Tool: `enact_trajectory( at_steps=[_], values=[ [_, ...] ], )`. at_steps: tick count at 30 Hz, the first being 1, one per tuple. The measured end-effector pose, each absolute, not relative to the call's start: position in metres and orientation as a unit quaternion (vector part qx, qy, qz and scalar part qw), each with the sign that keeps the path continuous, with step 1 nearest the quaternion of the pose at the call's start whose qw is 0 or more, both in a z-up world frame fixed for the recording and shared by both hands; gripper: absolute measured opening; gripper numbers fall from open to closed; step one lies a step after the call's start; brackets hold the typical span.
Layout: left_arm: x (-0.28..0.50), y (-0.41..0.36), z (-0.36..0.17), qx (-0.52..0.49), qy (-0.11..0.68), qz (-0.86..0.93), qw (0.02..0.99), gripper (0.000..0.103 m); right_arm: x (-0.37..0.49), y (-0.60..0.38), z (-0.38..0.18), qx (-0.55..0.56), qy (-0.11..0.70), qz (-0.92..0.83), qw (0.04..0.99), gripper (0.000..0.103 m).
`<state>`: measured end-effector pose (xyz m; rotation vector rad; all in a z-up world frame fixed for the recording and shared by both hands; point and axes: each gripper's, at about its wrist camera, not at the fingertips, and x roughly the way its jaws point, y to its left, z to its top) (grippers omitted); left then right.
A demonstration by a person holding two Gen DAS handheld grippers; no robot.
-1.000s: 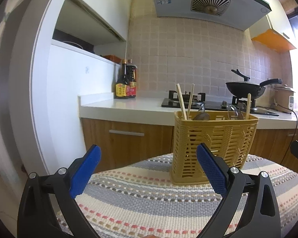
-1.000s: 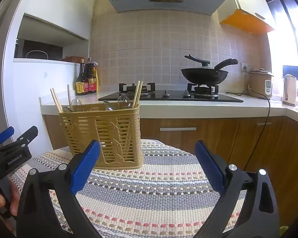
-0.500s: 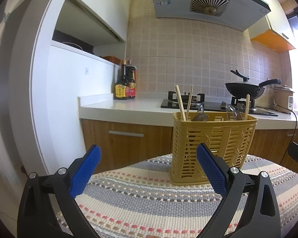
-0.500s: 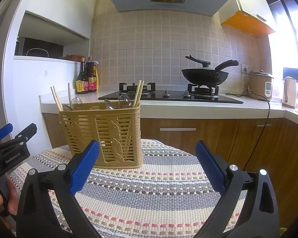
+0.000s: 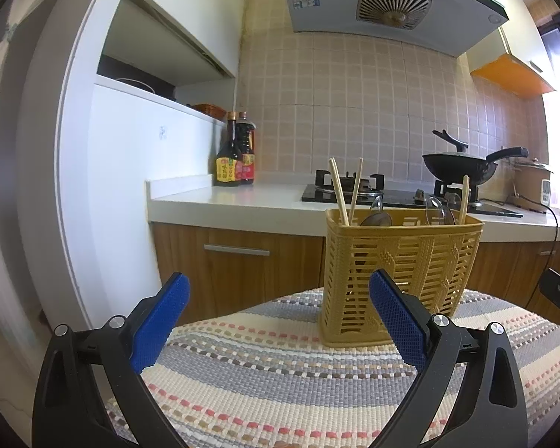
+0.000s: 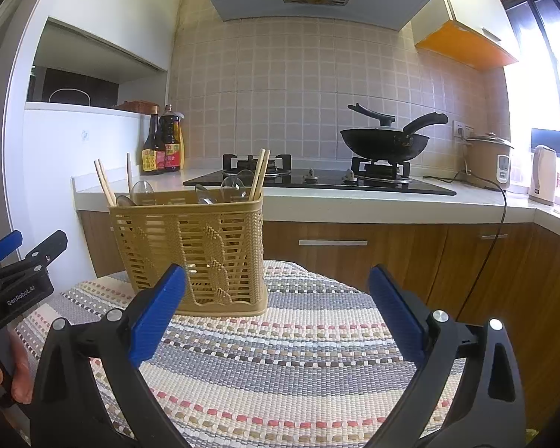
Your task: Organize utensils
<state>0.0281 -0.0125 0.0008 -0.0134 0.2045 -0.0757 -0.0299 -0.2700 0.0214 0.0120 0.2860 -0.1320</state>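
Apparently done: chopsticks (image 6: 259,173) & spoons (image 6: 142,188) stand in basket (image 6: 190,246) (none loose on mat (image 6: 280,354)); both hand-held grippers, left (image 5: 278,319) & right (image 6: 276,313), gape, empty.

"GenRobot.AI" stands on the left tongs (image 6: 3,246).

Latticed plastic basket (image 5: 399,276), coarse woven cloth (image 5: 317,384)

In the left wrist view the yellow basket (image 5: 401,276) has slid slightly left and lower. In the right wrist view the left gripper (image 6: 7,257) at the left edge has dropped lower and drawn a little further out of frame.
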Motion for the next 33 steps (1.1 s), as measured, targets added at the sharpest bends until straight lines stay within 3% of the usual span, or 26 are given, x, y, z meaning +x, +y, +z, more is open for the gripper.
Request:
enact_trajectory(
  at_steps=[33],
  values=[
    [0.0334,-0.0132,-0.0022,-0.003,0.110,-0.046,0.993,0.094,-0.0271,-0.2683,0.0196,0.000,0.148,-0.066,0.987,0.095]
  ],
)
